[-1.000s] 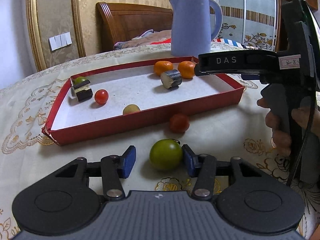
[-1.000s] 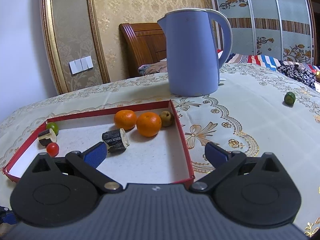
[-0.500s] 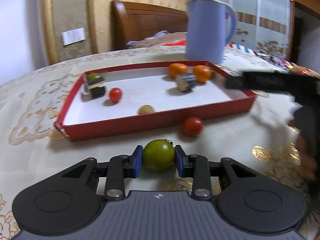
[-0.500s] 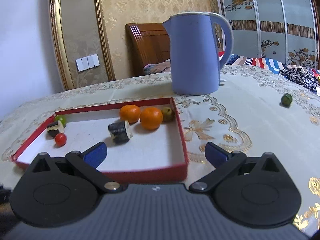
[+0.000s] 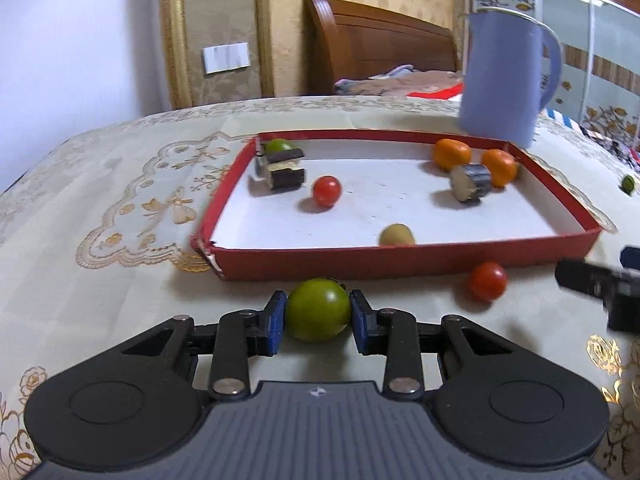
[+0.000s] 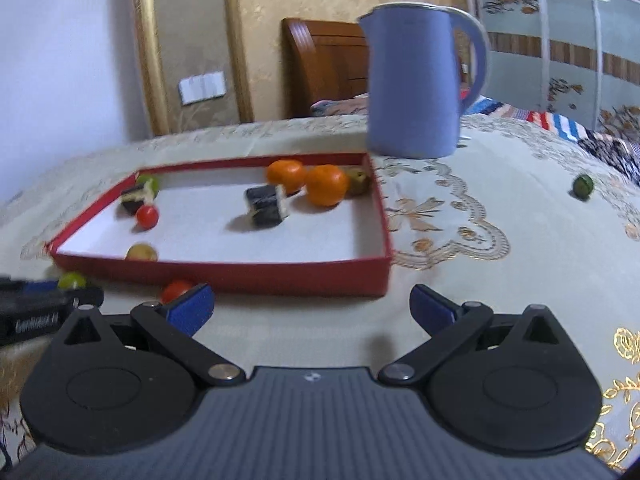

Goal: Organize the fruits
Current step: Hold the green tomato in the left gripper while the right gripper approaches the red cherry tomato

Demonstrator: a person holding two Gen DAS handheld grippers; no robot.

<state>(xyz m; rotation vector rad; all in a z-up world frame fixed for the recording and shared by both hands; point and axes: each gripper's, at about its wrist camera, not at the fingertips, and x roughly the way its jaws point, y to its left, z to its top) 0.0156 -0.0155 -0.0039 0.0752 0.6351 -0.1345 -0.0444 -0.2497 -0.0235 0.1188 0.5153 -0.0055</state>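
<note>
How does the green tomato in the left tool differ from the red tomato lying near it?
The green tomato is green and looks larger; the red tomato is red and smaller. The green one is clamped between the left tool's blue pads; the red one lies free on the tablecloth. Both are round and outside the red tray.

green tomato point(image 5: 317, 309): round, pinched between two blue pads, just in front of the red tray point(image 5: 400, 260)
red tomato point(image 5: 487, 281): on the cloth, outside the tray's front wall
in the tray: two oranges point(image 5: 451, 154) side by side — one red tomato, one small yellow fruit point(image 5: 396, 235)
small green fruit point(image 6: 582, 186): alone, far right — well apart
</note>
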